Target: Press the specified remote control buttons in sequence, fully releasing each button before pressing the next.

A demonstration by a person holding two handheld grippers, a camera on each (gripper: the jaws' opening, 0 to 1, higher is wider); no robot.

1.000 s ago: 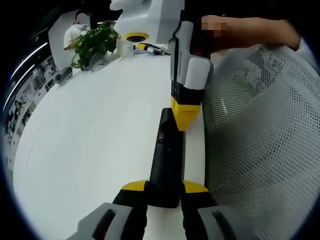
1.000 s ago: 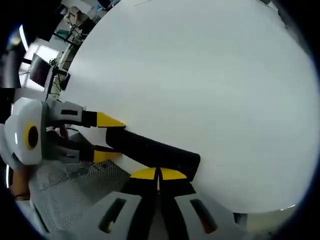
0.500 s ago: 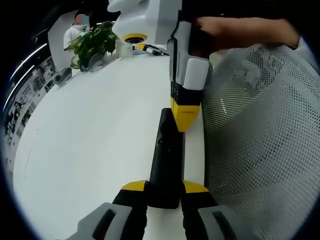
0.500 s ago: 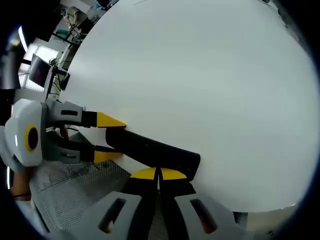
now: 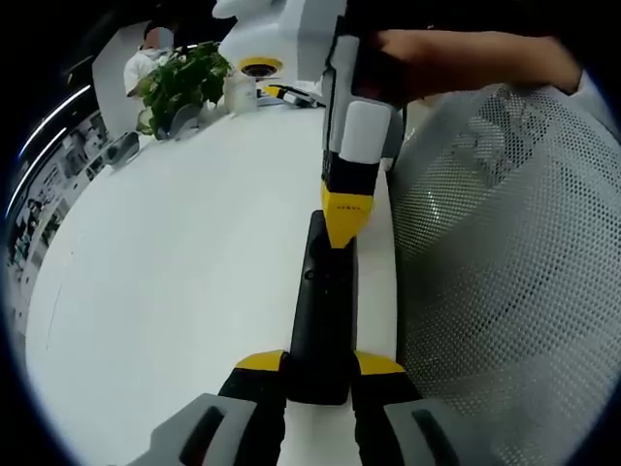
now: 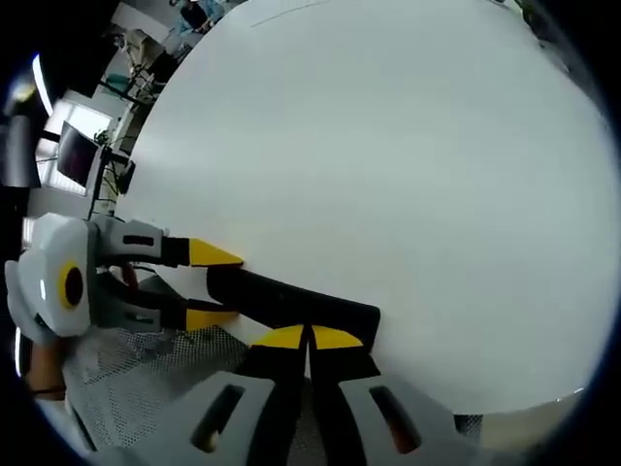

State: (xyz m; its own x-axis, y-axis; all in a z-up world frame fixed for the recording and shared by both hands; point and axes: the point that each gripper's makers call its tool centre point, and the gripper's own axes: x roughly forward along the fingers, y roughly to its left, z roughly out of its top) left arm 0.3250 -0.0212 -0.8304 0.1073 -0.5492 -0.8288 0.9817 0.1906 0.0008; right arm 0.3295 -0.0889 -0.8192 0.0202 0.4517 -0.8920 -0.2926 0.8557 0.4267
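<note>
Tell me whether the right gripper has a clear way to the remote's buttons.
Probably yes: the right gripper sits with shut tips right over the far end of the remote, nothing between them, while the left gripper clamps its near end.

The remote (image 5: 320, 311) looks matt black plastic, the table (image 5: 175, 262) smooth white, the chair back (image 5: 505, 252) perforated mesh.

A broad white bench (image 5: 175, 282) carries a green potted plant (image 5: 179, 83) at its far left, with a white mesh chair back (image 5: 514, 262) on the right.
</note>
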